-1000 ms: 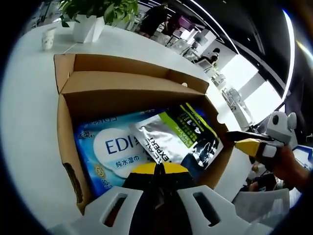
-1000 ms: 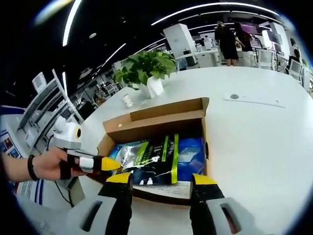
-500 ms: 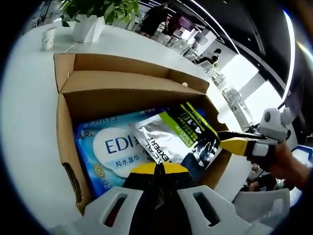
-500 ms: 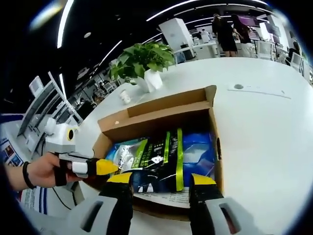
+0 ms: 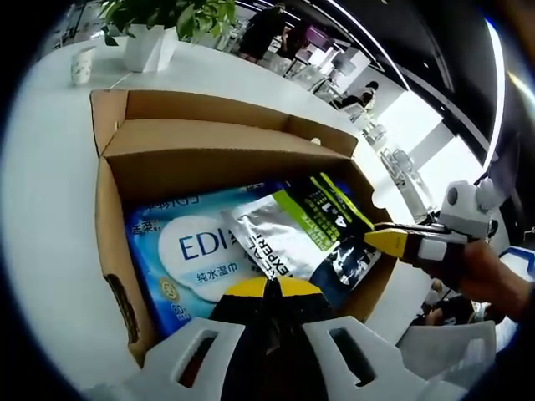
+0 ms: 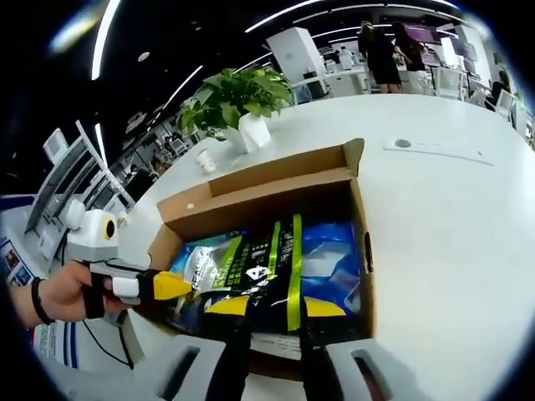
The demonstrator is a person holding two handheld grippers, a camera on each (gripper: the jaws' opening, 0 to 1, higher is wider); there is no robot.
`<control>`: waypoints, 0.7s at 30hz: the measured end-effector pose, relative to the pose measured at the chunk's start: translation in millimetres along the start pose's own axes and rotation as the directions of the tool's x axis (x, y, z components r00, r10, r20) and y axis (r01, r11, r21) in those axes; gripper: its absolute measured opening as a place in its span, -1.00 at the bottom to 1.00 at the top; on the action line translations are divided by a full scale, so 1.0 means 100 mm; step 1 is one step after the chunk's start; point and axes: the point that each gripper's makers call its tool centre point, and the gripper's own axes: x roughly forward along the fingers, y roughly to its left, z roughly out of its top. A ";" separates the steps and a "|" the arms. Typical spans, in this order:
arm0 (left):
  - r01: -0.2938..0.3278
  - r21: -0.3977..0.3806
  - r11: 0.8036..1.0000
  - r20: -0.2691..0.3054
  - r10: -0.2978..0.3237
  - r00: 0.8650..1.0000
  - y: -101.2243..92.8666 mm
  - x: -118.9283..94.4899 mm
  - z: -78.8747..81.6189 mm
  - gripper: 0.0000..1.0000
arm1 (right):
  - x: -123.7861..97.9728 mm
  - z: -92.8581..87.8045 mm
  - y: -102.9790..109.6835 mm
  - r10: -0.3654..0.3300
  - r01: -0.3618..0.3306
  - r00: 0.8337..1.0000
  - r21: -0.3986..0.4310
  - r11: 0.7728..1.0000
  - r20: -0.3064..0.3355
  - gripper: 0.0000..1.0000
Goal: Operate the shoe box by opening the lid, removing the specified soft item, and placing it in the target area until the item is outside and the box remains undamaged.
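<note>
An open cardboard shoe box [image 5: 209, 138] [image 6: 276, 188] sits on a white table. Inside lie a blue wet-wipes pack [image 5: 192, 251] [image 6: 330, 251] and, on top of it, a silver, green and black soft pouch [image 5: 309, 225] [image 6: 259, 267]. My left gripper [image 5: 267, 288] [image 6: 171, 286] is shut, its yellow tips pressed together at the box's side wall; nothing shows between them. My right gripper [image 6: 276, 307] [image 5: 386, 238] reaches over the opposite wall. Its jaws stand narrowed but still apart, one on each side of the pouch's near edge.
A potted plant [image 5: 159, 25] [image 6: 238, 100] and a small white cup [image 5: 81, 65] [image 6: 205, 160] stand on the table [image 6: 443, 217] beyond the box. A small round disc [image 6: 404, 144] is set in the tabletop. People stand far back.
My right gripper has pushed forward into the box and its jaws have drawn closer together around the pouch's edge. The left gripper and the box have stayed put.
</note>
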 end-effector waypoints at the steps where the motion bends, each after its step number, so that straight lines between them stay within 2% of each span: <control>1: 0.001 -0.007 1.000 0.005 -0.001 1.000 0.00 -0.01 0.01 -1.00 | 0.00 0.00 0.00 0.002 -0.002 1.000 0.005 1.000 0.002 -0.76; 3: -0.005 -0.017 1.000 0.011 0.005 1.000 0.02 -0.02 0.02 -1.00 | -0.01 0.01 0.01 0.002 -0.002 1.000 -0.010 1.000 0.007 -0.87; 4: -0.002 -0.019 1.000 0.017 0.003 1.000 0.01 -0.03 0.02 -1.00 | -0.01 0.02 0.01 0.002 -0.002 1.000 -0.023 1.000 0.016 -1.00; 5: 0.009 -0.032 0.999 0.024 -0.009 1.000 -0.01 -0.04 0.03 -1.00 | -0.01 0.04 0.06 0.028 -0.028 0.999 -0.005 1.000 0.027 -1.00; 14: -0.003 -0.013 1.000 0.049 0.004 0.999 -0.05 -0.13 0.05 -1.00 | -0.07 0.04 0.12 0.042 -0.042 0.998 -0.018 0.999 0.036 -1.00; 21: 0.005 0.002 1.000 0.077 -0.005 0.997 -0.14 -0.20 0.14 -1.00 | -0.20 0.14 0.17 0.051 -0.051 0.995 -0.003 0.999 0.082 -1.00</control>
